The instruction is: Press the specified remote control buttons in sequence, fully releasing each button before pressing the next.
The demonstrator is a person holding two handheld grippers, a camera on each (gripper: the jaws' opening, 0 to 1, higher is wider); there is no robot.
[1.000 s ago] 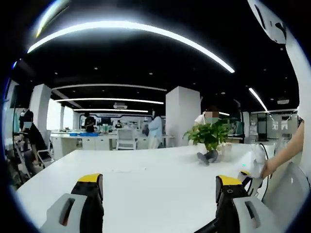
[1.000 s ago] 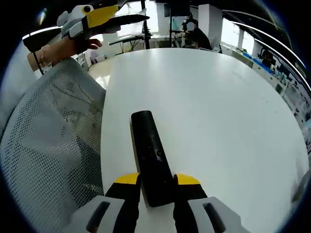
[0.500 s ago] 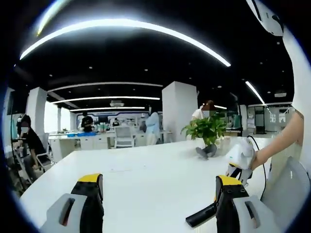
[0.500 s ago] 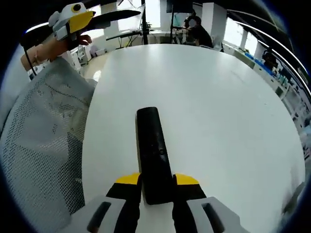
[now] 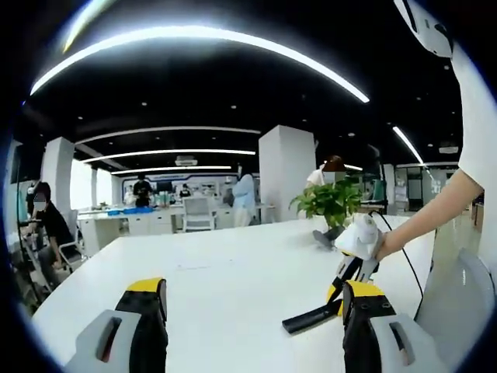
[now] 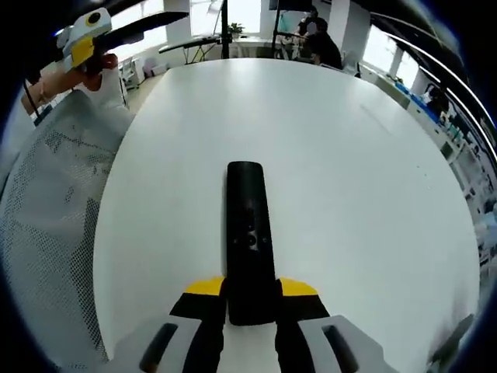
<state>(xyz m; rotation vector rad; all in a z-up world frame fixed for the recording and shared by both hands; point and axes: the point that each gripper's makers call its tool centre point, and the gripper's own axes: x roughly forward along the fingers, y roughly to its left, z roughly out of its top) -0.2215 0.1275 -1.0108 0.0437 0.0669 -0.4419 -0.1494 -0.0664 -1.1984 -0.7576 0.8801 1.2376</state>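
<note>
Right tool point(image 6: 250, 301) pinching remote point(image 6: 249, 239) over table point(image 6: 349, 194); left tool point(image 5: 252, 311) spread.

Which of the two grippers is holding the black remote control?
The right gripper: its jaws are closed on the near end of the remote control. The left gripper has its jaws wide apart, with nothing between them.

**Plastic, mesh and a smooth white top**

The remote control point(image 6: 249, 241) looks like black plastic with a slight sheen. The table point(image 6: 326, 155) beneath it is smooth, white and softly reflective. Left of the table, the chair back point(image 6: 46, 217) is grey woven mesh, rough and see-through.
</note>
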